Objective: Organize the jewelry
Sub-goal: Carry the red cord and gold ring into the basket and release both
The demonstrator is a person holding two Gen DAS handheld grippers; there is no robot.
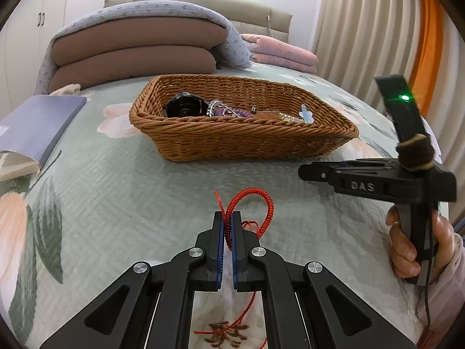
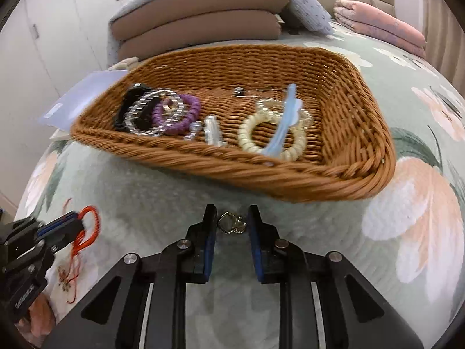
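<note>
bed with pale green quilted cover, big peach flowers; white wardrobe doors left, pleated curtains right. folded brown bedding and pink blanket stacked toward the headboard. wicker basket mid-bed, tilted in the right wrist view, holding a black watch, purple bracelet, cream coil band and smaller bits — open quilt on its near side. left gripper clamped together on a red braided cord lying on the cover in front of the basket. right gripper stands apart, a small metal ring piece on the quilt between its fingers, untouched — just short of the basket's near rim.
</note>
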